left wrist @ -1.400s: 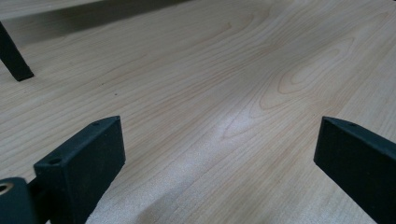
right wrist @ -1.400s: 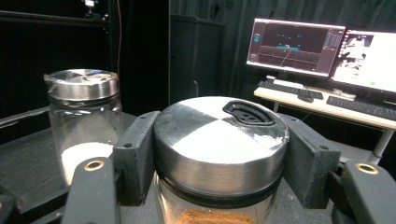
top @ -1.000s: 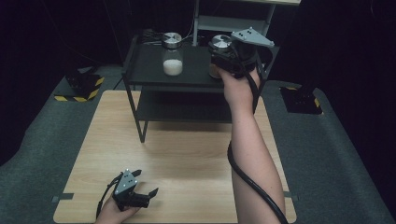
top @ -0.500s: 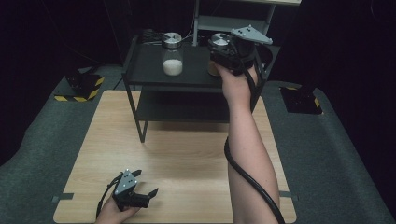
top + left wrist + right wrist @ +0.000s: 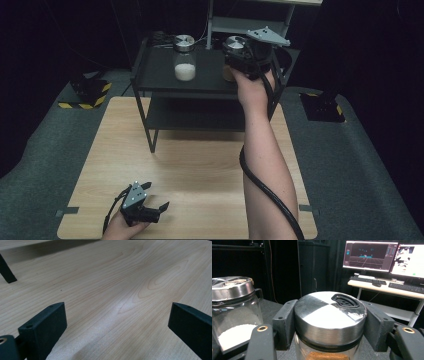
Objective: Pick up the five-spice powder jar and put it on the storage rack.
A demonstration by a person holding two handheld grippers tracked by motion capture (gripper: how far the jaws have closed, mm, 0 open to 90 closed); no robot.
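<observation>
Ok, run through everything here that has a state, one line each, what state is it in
Right gripper: shut on the brown jar's lid.
Brown jar: lidded, upright on the shelf, brown powder inside.
White jar: lidded, upright, partly filled with white grains.
Left gripper: open, low over the table, holding nothing.
Shelf: standing on the table, both jars on its top tier.
Monitors: switched on.

Jar (image 5: 329, 322): glass, brown powder inside; upright on the black shelf (image 5: 160, 75)
Lid (image 5: 330, 312): steel, on; clamped between jaws
</observation>
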